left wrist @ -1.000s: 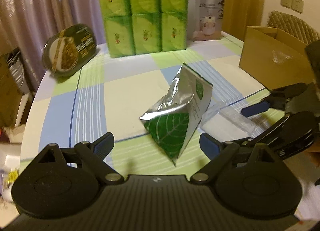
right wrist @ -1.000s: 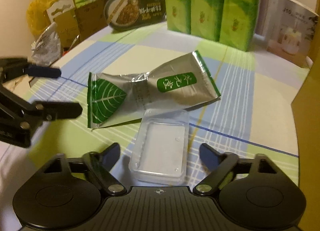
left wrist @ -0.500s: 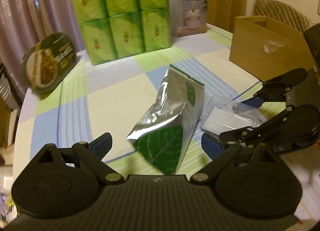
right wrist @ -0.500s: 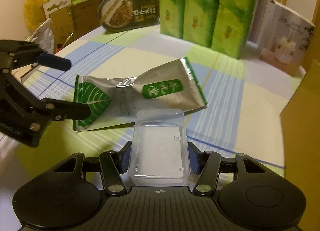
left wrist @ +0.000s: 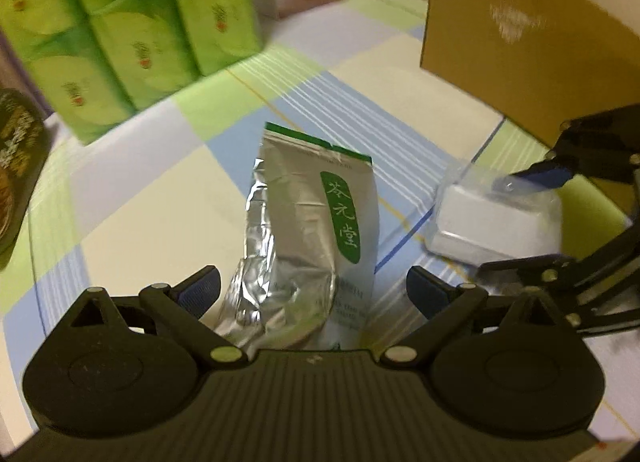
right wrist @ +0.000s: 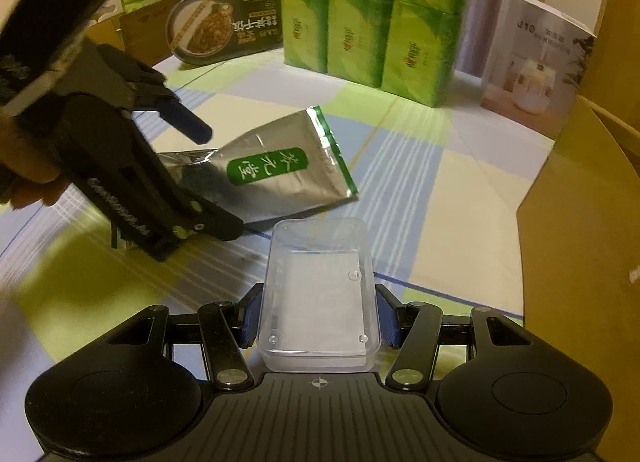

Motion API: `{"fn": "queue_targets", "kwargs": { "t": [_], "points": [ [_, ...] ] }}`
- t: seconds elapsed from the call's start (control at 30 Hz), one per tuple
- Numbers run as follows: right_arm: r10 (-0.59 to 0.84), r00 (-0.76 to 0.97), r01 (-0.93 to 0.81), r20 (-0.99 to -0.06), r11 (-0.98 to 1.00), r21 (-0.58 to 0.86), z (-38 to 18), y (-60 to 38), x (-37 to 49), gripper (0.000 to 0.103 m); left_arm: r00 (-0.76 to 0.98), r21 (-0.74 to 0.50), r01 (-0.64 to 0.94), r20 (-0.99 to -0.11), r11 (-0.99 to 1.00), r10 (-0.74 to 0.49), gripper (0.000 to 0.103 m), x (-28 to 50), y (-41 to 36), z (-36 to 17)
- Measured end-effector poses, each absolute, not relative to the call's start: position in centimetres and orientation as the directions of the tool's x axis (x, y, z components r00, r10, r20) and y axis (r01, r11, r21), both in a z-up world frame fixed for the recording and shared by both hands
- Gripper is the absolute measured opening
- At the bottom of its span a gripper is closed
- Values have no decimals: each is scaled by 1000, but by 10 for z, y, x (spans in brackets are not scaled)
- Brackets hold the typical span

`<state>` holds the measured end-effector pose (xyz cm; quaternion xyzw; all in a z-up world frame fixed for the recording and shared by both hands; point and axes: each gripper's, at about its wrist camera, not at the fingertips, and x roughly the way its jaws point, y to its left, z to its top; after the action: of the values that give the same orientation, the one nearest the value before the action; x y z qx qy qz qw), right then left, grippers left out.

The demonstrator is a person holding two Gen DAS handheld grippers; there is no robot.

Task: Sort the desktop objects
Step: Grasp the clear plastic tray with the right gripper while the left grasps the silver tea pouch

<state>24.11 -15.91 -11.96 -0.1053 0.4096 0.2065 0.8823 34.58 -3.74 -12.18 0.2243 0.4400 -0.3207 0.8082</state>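
A silver foil pouch with a green label (left wrist: 312,230) lies on the checked tablecloth. My left gripper (left wrist: 312,296) is open, its fingers on either side of the pouch's near end; it also shows in the right wrist view (right wrist: 208,178) over the pouch (right wrist: 280,170). My right gripper (right wrist: 318,320) is shut on a clear plastic box (right wrist: 318,294) and holds it just above the table. The box (left wrist: 496,222) also shows at the right of the left wrist view.
A stack of green tissue packs (right wrist: 372,10) stands at the back. A dark noodle bowl (right wrist: 224,24) leans at the back left. A white carton (right wrist: 536,62) stands at the back right. An open cardboard box (left wrist: 520,50) stands close on the right.
My right gripper closed on the clear box and lifted it slightly. My left gripper moved forward over the pouch's near end, still open.
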Motion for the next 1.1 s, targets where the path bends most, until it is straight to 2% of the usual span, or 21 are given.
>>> {"fn": "queue_targets", "kwargs": {
  "t": [0.13, 0.23, 0.27, 0.47, 0.63, 1.1],
  "points": [
    [277, 573, -443, -771, 896, -7, -123, -164, 239, 54, 370, 97, 738, -886, 667, -281, 92, 355, -47, -129],
    [276, 572, -433, -772, 902, 2, -125, -168, 239, 54, 364, 112, 742, -896, 661, -256, 82, 355, -50, -131],
    [275, 573, -429, -772, 903, 4, -126, -169, 239, 53, 366, 119, 740, -897, 662, -247, 71, 355, -50, -132],
    [277, 576, -420, -769, 908, 13, -126, -173, 235, 53, 373, 114, 709, -898, 696, -234, 54, 342, -45, -128],
    [274, 569, -404, -775, 914, 27, -123, -176, 222, 53, 360, 123, 698, -912, 705, -197, 51, 306, -51, -129],
    [292, 553, -380, -780, 922, 76, -99, -195, 124, 54, 302, 0, 638, -920, 770, -250, 51, 181, -57, -115]
  ]
}}
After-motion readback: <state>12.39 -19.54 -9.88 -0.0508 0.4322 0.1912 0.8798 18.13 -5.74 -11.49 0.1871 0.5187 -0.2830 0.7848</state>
